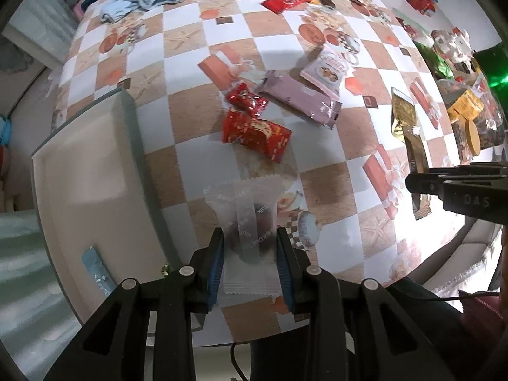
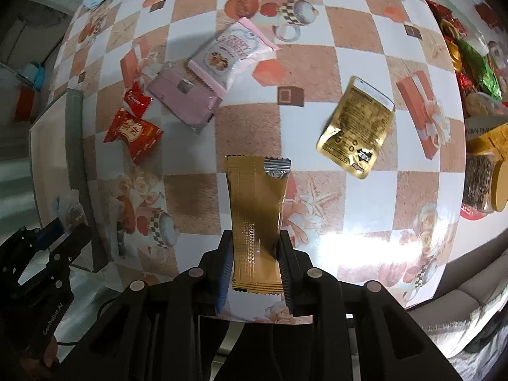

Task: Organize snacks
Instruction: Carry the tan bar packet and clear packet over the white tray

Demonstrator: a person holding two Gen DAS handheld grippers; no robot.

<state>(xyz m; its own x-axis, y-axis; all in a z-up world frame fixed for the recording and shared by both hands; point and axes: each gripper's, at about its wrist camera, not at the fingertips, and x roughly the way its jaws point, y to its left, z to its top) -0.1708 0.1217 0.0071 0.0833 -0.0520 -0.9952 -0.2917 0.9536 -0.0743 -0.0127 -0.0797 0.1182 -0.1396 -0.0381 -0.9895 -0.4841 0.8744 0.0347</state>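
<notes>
Frosted translucent snack wrapper [image 1: 246, 222] clamped in left gripper [image 1: 250, 238] | slim gold foil sachet [image 2: 256, 219] pinched by right gripper [image 2: 255, 241] | above checkered tablecloth [image 2: 247, 120]

The left gripper [image 1: 249, 238] is showing matte black linkage arms, 4 round silver pivot pins and 2 fingers lined with ribbed blue pads [image 1: 215, 266]. A thin black cable is running beneath it. The right gripper [image 2: 255, 244] is presenting the same black frame, 4 silver pins and blue pads [image 2: 223, 274]. Seen from the opposite camera, each body is displaying faint embossed lettering on its side.
</notes>
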